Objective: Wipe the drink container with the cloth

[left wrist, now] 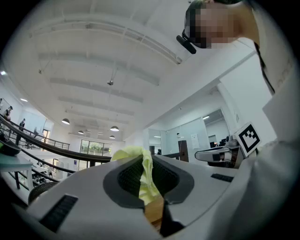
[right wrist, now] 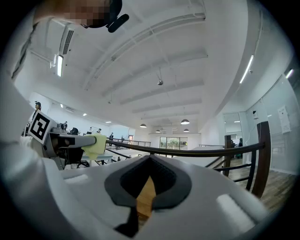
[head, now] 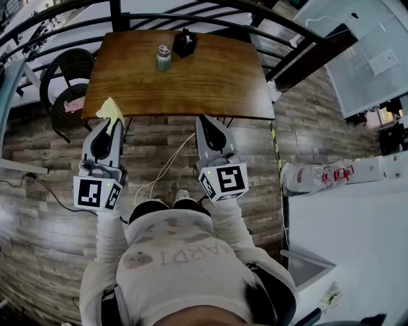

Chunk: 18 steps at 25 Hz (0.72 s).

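Observation:
The drink container (head: 164,58), a green bottle with a silver lid, stands upright at the far middle of the wooden table (head: 210,83). A yellow cloth (head: 111,112) is pinched in my left gripper (head: 108,123), which hovers at the table's near left edge, well short of the bottle. In the left gripper view the cloth (left wrist: 140,171) bulges out between the shut jaws of the left gripper (left wrist: 143,161). My right gripper (head: 204,118) is shut and empty at the near edge; the right gripper view shows the right gripper (right wrist: 149,159) with its jaws together.
A black holder (head: 185,43) stands just right of the bottle. A black chair (head: 67,86) sits at the table's left end. A dark railing (head: 268,16) curves behind the table. A pale cable (head: 167,167) lies on the wood floor, and a white counter (head: 357,223) is at right.

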Available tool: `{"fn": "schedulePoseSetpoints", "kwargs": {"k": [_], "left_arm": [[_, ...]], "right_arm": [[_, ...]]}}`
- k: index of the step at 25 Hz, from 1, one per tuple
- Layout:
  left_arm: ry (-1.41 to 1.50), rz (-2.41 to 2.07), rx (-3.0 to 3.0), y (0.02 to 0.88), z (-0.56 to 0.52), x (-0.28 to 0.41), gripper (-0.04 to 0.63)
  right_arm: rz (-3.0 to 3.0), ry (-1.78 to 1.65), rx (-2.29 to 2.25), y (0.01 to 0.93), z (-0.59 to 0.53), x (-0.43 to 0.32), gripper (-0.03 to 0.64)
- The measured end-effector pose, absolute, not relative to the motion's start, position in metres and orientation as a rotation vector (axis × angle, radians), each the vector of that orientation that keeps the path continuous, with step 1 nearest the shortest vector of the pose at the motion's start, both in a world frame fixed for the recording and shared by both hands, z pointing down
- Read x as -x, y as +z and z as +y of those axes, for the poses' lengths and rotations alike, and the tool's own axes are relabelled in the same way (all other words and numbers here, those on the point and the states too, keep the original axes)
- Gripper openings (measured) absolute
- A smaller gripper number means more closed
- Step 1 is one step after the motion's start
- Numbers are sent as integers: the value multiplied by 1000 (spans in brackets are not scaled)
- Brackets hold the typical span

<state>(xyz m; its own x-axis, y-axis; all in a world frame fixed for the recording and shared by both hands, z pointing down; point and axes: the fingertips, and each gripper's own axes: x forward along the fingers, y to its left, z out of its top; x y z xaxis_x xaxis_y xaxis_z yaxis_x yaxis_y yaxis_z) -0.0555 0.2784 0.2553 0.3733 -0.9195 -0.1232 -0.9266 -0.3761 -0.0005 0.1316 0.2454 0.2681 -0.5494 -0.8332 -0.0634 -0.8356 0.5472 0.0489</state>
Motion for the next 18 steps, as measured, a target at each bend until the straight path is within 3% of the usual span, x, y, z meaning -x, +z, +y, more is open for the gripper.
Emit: {"fn": "schedulePoseSetpoints", "kwargs": {"k": [18], "left_arm": [[178,1666,2584,264,266,94,28]], "right_arm": [[2650,94,1505,270,240,-99,11]]}}
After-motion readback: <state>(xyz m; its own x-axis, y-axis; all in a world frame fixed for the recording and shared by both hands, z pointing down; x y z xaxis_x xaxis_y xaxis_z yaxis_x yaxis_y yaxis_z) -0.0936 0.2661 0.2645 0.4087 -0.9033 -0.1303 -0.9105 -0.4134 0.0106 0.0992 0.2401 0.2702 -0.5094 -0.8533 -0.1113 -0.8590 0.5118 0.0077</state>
